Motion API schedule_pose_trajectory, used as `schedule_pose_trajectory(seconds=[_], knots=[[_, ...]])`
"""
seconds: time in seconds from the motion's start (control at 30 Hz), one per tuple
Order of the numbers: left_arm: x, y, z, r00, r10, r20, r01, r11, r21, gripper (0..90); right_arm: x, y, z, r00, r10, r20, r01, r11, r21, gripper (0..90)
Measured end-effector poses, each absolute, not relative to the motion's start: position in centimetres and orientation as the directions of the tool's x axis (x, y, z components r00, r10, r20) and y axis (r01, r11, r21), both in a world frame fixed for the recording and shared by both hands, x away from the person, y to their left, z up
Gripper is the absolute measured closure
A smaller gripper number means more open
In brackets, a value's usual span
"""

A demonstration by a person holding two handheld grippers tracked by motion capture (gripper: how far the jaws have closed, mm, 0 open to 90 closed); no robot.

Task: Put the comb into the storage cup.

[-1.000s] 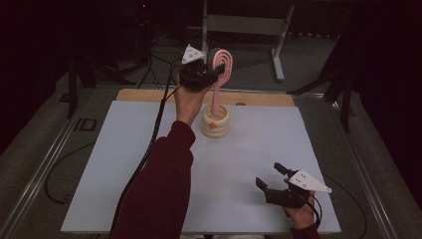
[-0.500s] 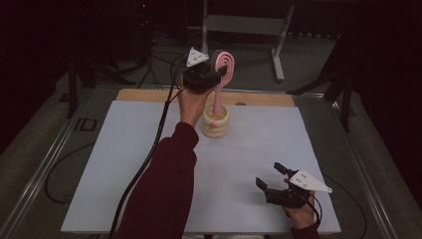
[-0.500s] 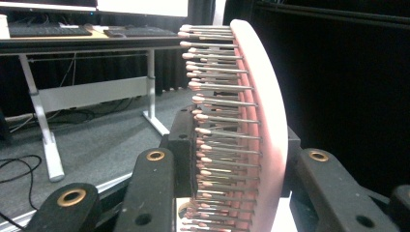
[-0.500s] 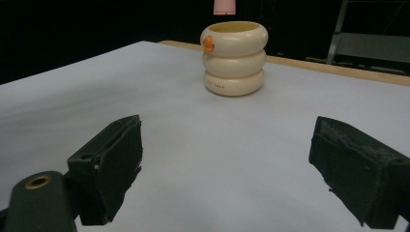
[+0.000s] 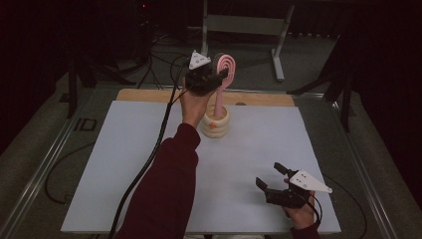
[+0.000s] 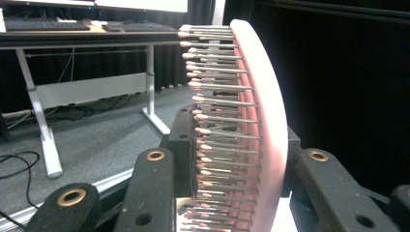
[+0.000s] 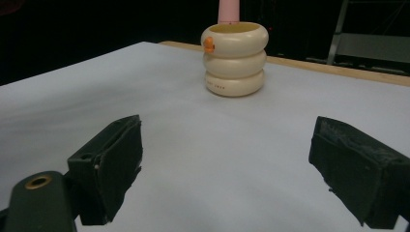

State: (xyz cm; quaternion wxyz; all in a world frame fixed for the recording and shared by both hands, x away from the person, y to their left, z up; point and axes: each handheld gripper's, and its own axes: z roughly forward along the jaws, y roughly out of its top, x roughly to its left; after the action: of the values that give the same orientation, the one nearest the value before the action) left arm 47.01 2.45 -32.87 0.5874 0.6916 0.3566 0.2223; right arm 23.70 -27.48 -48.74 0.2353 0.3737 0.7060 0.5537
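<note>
Nearest the person, at about five o'clock on the table, the right gripper (image 5: 271, 180) rests low over the white sheet (image 5: 124, 164), held by a hand at the table's near edge. Its jaws stand wide apart with nothing between them; in the right gripper view they frame bare sheet (image 7: 203, 145).

The sheet is pale, matt and unmarked, and covers nearly the whole tabletop. A metal rail (image 5: 40, 174) runs along the left side of the table, and a dark cable (image 5: 149, 164) trails across the sheet beside a dark red sleeve (image 5: 169, 189).

Toward twelve o'clock, near the far edge of the sheet, stands a cream ribbed holder (image 5: 215, 123), upright, with a small orange spot (image 7: 208, 44) on its rim. The handle of a pink hairbrush (image 5: 225, 67) points down into it; whether it touches the bottom cannot be told.

Above the holder, the left gripper (image 5: 219, 75) is clamped on the brush head, jaws pressing its two sides. In the left gripper view the bristles (image 6: 217, 135) point to nine o'clock.

Behind the sheet runs a strip of bare wood (image 5: 149, 94). Beyond it lie grey floor with loose cables (image 5: 159, 50), the white legs of a desk (image 5: 278, 45), and dark curtains.
</note>
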Motion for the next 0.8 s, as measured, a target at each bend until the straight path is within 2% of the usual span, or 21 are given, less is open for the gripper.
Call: schedule_pose_trajectory(seconds=[0.8], knots=[[47.8,2.7,-34.4,0.639,0.760,-0.118,0.253,-0.062,0.966,64.8,23.8,-27.4,-48.8,-0.616,0.783,0.083,0.269,0.110,0.957,12.0]])
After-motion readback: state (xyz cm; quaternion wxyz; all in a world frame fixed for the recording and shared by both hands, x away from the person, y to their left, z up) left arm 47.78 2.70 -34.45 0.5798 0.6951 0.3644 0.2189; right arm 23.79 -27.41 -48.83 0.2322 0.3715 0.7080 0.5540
